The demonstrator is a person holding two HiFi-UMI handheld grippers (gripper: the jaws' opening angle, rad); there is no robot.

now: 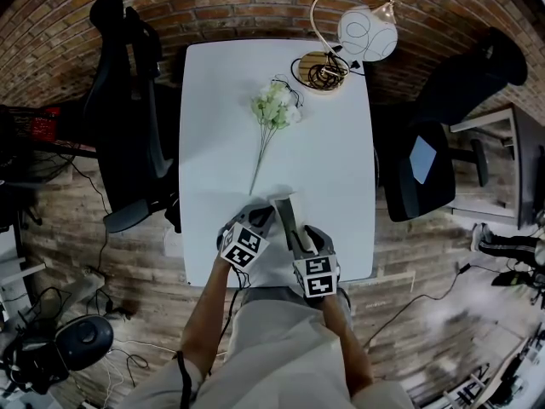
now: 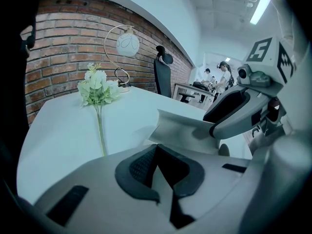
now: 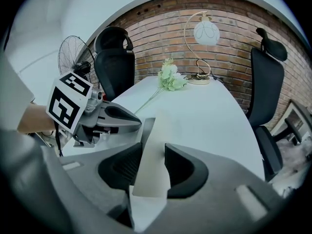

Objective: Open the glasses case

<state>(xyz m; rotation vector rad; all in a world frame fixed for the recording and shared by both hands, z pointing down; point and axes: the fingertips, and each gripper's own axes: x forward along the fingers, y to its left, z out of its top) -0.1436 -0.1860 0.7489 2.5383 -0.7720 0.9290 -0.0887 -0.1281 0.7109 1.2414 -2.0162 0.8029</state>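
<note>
The grey glasses case (image 1: 274,203) lies near the front edge of the white table (image 1: 217,92), with its flap lid (image 3: 157,135) lifted upright. My left gripper (image 1: 258,220) is at the case's left side, its jaws nearly together on a pale edge of the case (image 2: 157,172). From the right, my right gripper (image 1: 295,239) grips the raised flap, and both pads (image 3: 183,167) touch it in the right gripper view. In the left gripper view the flap (image 2: 185,128) stands ahead with the right gripper's finger (image 2: 234,108) on it.
An artificial flower sprig (image 1: 272,113) lies mid-table. A globe lamp (image 1: 362,32) with a coiled cord stands at the far edge. Black office chairs (image 1: 128,100) (image 1: 443,118) flank the table. Cables lie on the floor at the left.
</note>
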